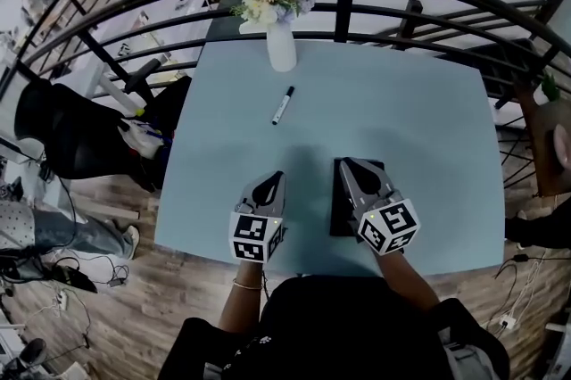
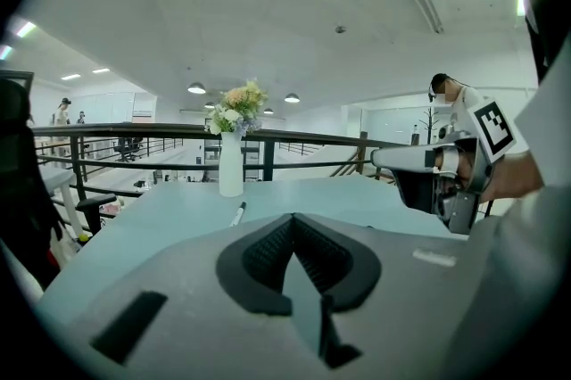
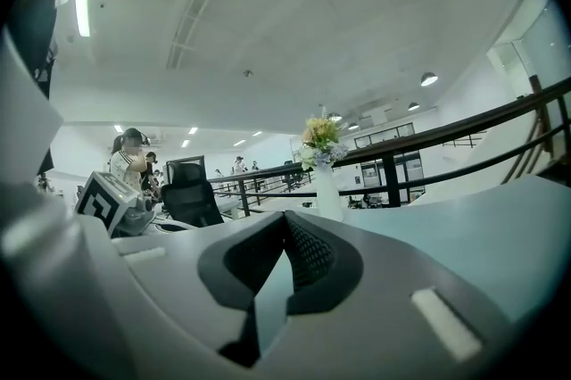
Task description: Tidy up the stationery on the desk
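Stationery on show is amounting to one slim marker pen (image 1: 283, 105), white along the barrel and black at both ends. It is lying flat and slightly aslant on the pale blue tabletop (image 1: 419, 119), towards the far side. It is sitting near the white vase of cream and yellow flowers (image 1: 281, 46) at the far edge, but apart from it.

The left gripper (image 1: 277, 179) is hovering over the near part of the tabletop, well short of the marker pen. Its jaws are pressing together with nothing between them. The right gripper (image 1: 344, 164) is hanging beside it, jaws likewise pressing together and pinching nothing. It is showing over a flat black rectangular object (image 1: 339, 214) lying on the tabletop, too covered to make out further
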